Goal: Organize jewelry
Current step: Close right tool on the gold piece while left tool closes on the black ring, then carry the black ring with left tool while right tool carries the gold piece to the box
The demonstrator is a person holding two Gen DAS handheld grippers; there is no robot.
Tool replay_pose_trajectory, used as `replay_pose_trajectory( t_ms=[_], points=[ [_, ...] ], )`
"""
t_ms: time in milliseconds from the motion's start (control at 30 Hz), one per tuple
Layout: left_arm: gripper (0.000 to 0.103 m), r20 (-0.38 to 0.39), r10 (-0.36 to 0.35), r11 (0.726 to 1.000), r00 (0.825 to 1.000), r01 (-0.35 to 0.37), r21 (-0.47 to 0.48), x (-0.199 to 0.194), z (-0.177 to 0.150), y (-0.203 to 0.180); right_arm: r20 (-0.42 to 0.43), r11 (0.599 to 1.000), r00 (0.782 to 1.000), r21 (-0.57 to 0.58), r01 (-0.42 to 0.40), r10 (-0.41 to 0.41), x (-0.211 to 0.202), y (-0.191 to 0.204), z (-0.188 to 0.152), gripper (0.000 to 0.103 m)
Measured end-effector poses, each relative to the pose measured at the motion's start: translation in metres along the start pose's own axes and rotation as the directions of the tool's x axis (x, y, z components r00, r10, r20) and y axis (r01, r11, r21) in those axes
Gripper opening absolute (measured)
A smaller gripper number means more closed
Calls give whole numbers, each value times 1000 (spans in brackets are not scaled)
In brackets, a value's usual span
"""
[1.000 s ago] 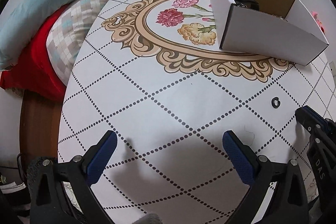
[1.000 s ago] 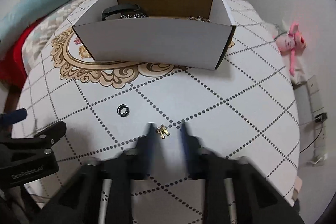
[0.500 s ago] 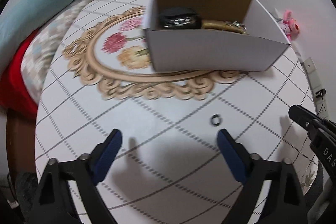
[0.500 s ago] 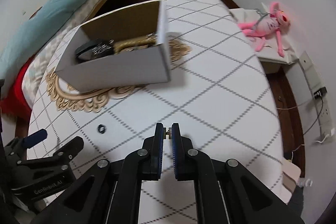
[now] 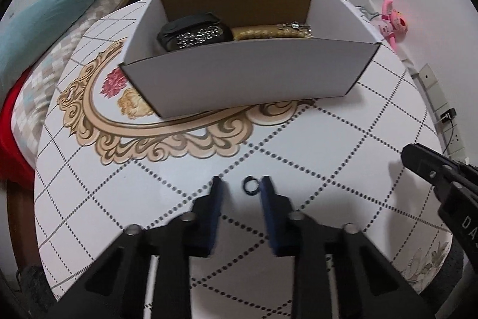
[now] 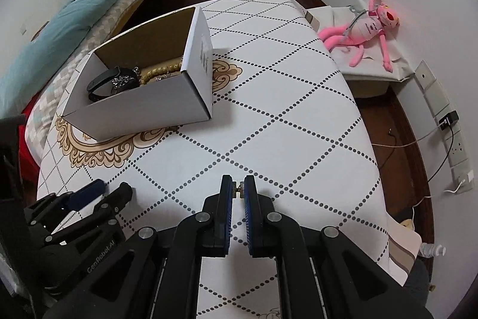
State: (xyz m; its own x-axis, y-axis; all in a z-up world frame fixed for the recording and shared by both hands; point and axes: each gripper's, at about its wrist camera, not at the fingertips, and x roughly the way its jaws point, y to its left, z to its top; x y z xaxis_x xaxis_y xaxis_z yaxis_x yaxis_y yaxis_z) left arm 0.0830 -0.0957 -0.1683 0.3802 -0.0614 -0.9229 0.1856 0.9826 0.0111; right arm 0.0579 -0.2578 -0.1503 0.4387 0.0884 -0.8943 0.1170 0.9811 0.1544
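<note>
A small black ring [image 5: 251, 186] lies on the white patterned table [image 5: 328, 145]. My left gripper [image 5: 241, 184] points down over it, its jaws closing with the ring between them. The ring sits close to the right fingertip, and a gap remains on the left side. My right gripper [image 6: 239, 189] is shut on a tiny gold jewelry piece [image 6: 239, 189], held above the table. The white cardboard box [image 5: 254, 73] holds a black band [image 5: 194, 29] and gold beads [image 5: 263, 32]. The box [image 6: 143, 109] stands far left in the right wrist view.
A pink plush toy [image 6: 367, 26] lies on a low stand beyond the table's right edge. A bed with a teal blanket [image 6: 59, 29] runs along the left. A power strip [image 6: 457, 145] and cables hang on the right wall.
My left gripper swung toward the black ring and its jaws narrowed around it. My right gripper lifted the gold piece off the table and rolled, so the box now sits to its left.
</note>
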Motion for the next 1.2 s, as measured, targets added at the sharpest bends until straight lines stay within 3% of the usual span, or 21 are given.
replay_pose_trajectory(
  t_ms=[367,567,700,833,900,1000,1200],
  points=[
    [10,26,-19,1000,999,20,-16,-6,-1,4,15,1000,1000,3,-2,2,-7,-3,2,8],
    [10,105,-38,999,994,41,-27,-41,7,9,52,1000,998,-2,-30,30,-23,2,10,8],
    [10,161,-81,995,984,89,-45,-70,29,16,93,997,993,-7,-78,78,-41,10,25,8],
    [10,126,-191,975,974,203,-93,-74,66,33,121,987,980,-11,-160,160,-53,20,56,8],
    [10,110,-216,967,970,228,-110,-70,83,41,103,976,971,-13,-216,216,-51,27,76,8],
    [10,85,-225,967,971,234,-105,-63,106,46,68,966,963,-13,-259,259,-40,37,101,8],
    [11,33,-204,971,978,207,-116,-50,150,58,-22,967,967,-25,-254,253,-5,51,139,8]
  ],
)
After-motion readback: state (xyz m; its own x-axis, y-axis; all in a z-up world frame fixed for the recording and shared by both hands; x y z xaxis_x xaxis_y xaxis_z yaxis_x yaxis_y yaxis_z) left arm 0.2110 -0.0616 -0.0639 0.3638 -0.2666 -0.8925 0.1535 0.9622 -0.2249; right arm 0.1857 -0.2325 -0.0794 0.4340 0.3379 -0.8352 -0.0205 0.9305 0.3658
